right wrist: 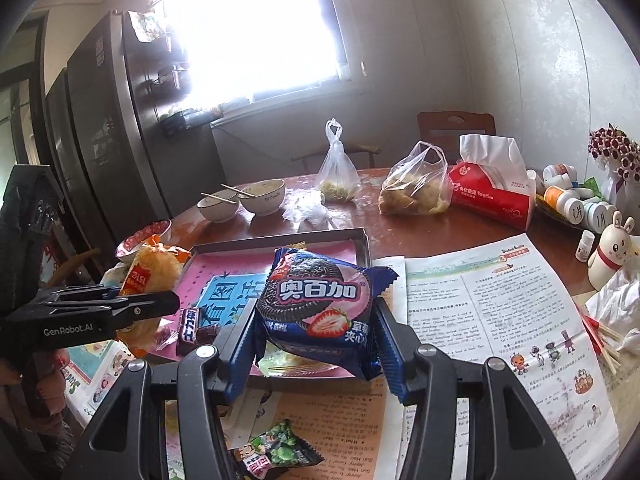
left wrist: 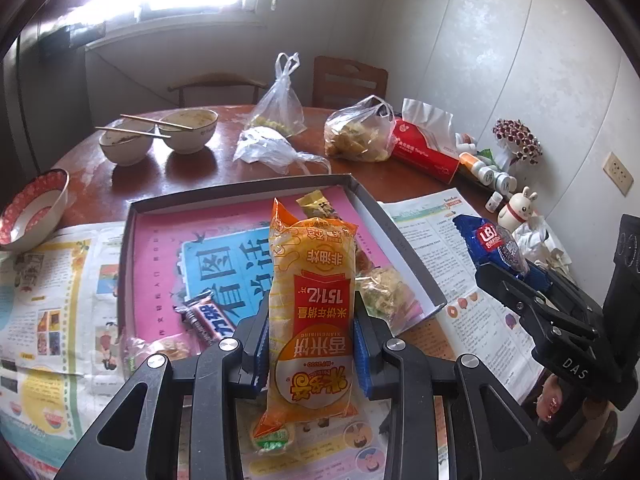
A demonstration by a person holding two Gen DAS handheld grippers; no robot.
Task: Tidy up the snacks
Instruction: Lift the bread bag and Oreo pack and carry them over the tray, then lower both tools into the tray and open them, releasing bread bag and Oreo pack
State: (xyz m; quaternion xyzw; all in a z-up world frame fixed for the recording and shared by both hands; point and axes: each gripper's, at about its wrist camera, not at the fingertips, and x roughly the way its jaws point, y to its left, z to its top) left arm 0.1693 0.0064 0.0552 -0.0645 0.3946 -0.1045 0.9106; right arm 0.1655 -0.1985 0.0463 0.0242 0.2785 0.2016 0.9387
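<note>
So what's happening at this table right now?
A person is sorting snacks into a shallow box tray on a cluttered dining table, holding one gripper in each hand. The left gripper is shut on an orange rice cracker pack, held up over the tray. The right gripper is shut on a blue strawberry sandwich cookie pack, also near the tray. A chocolate bar and some small wrapped snacks already lie inside the tray. A green pea snack packet waits on the newspaper.

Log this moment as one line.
left gripper: shut on orange rice-cracker pack | right gripper: shut on blue cookie pack | both above tray | chocolate bar in tray
</note>
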